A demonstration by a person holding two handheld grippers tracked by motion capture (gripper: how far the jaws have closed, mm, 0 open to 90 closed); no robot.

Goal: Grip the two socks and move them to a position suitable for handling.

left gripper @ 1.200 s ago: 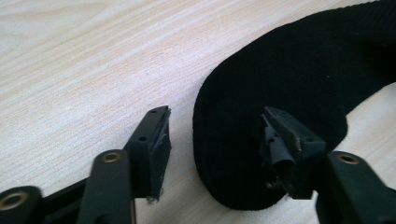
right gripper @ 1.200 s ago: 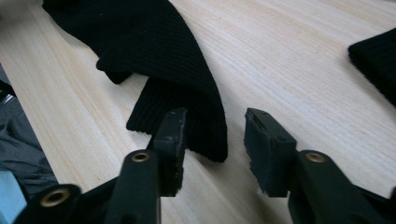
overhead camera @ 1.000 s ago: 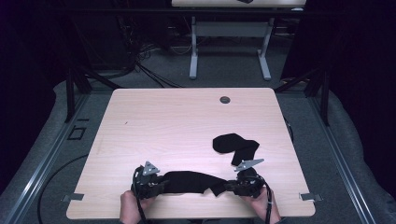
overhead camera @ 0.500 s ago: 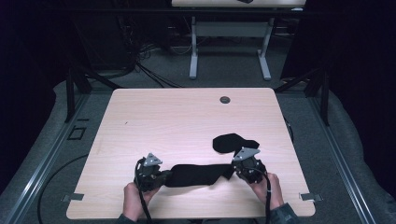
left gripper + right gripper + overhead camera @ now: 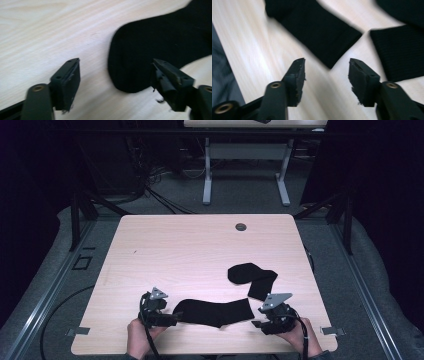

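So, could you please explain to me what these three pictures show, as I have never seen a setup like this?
No robot arm is at work here. A person sits at a wooden table and holds a hand tool with a two-jaw claw in each hand. The high view looks down from above: the left claw and the right claw sit near the table's front edge. The other two pictures come from small cameras riding on each claw, looking out between its black jaws. A black sock lies flat between the claws, and a second sock lies behind it, toward the right. Both claws have just been opening, with jaws apart and nothing gripped.
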